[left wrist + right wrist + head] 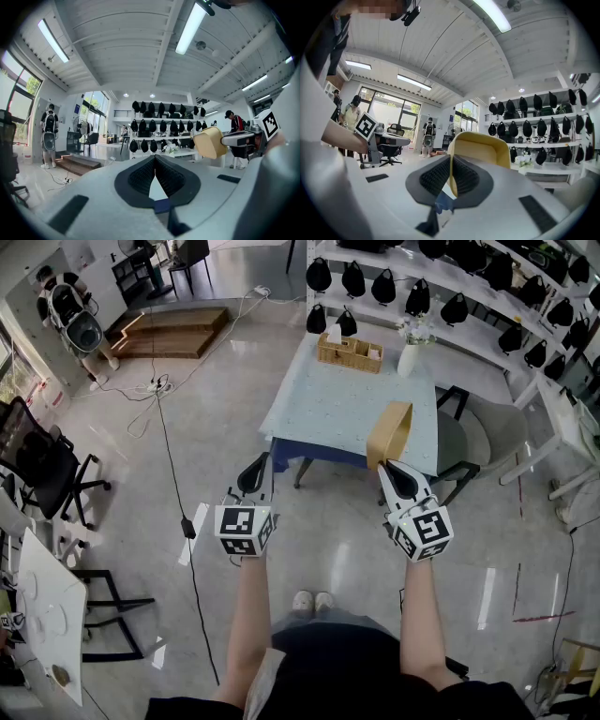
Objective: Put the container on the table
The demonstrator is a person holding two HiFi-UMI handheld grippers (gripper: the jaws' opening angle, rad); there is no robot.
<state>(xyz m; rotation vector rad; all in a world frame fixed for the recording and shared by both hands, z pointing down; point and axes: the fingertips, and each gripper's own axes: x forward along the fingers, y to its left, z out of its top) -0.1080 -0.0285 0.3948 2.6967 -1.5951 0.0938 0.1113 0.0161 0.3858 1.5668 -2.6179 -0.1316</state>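
A tan, open-topped container [389,431] hangs in the air over the near edge of the table [328,418], which has a light blue cloth. My right gripper [394,470] is shut on the container's wall; in the right gripper view the yellow container [482,149] stands between the black pads [465,177], its rim clamped. My left gripper [255,474] is held over the floor left of the table's front corner, shut and empty. From the left gripper view the container [209,142] shows to the right, beyond the closed left gripper [154,158].
On the table's far side stand a wicker basket [349,352] and a white vase with flowers [409,357]. A grey chair [480,439] sits at the table's right. Shelves of black caps [450,287] run behind. A black office chair [42,465] and a floor cable [173,474] lie left.
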